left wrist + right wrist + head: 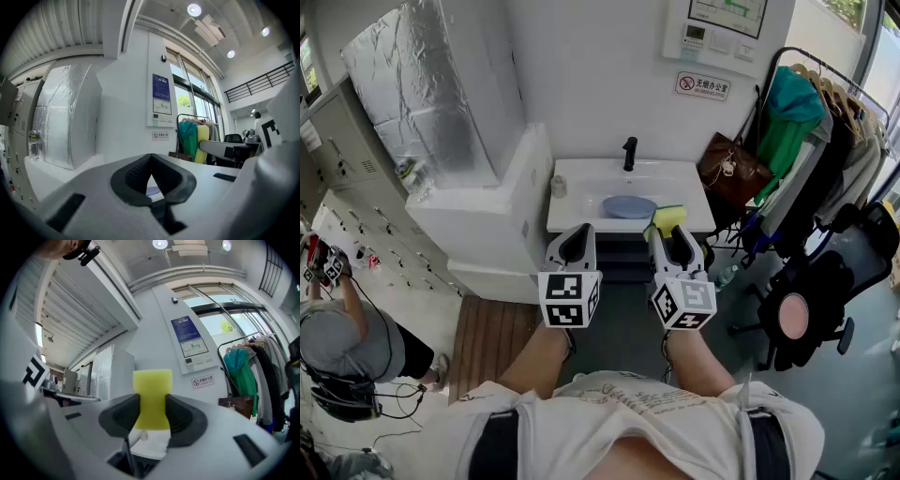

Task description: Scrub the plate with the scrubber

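A blue plate lies in the white sink against the far wall. My right gripper is shut on a yellow scrubber sponge, held in the air in front of the sink; in the right gripper view the sponge is squeezed between the two dark pads. My left gripper is shut with nothing in it, level beside the right one. In the left gripper view its pads meet at the tips, and a sliver of the plate shows below them.
A black tap stands at the sink's back and a small cup at its left end. A brown bag and a clothes rack stand to the right, with an office chair nearer. A seated person is at the left.
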Action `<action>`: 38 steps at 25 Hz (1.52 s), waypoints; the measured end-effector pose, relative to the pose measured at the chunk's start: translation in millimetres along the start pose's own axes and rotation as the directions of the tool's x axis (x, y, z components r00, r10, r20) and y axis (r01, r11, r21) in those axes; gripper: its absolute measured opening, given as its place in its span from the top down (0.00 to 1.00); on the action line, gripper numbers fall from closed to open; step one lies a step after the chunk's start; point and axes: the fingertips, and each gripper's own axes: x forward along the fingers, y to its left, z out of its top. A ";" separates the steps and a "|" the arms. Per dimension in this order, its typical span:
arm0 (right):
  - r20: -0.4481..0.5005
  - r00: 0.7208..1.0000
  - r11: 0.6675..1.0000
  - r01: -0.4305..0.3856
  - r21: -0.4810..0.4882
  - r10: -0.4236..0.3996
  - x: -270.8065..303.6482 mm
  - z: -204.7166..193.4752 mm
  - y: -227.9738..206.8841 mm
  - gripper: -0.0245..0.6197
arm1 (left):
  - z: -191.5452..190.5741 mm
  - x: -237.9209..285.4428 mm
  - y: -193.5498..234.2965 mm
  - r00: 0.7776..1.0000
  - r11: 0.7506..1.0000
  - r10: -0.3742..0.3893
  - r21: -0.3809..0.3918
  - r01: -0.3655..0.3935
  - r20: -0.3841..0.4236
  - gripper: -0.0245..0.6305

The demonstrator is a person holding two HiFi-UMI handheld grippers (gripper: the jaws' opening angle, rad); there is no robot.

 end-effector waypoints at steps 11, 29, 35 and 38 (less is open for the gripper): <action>0.004 1.000 1.000 0.002 0.007 -0.002 3.4 -6.5 25.6 0.68 | -7.8 -7.1 14.2 0.999 0.999 -0.033 -0.019 0.033 -0.008 0.93; 0.036 0.995 0.996 0.092 0.000 -0.091 15.3 -25.1 56.9 0.68 | -33.3 -4.4 51.1 0.991 0.992 -0.126 -0.003 0.126 -0.034 0.93; 0.032 0.995 0.995 0.097 0.019 -0.098 33.9 -33.2 37.4 0.68 | -33.4 22.9 50.7 0.992 0.993 -0.122 -0.009 0.122 -0.032 0.93; 0.038 0.994 0.995 0.097 0.032 -0.098 50.6 -35.0 24.7 0.68 | -30.7 43.9 46.2 0.991 0.991 -0.133 0.000 0.133 -0.031 0.93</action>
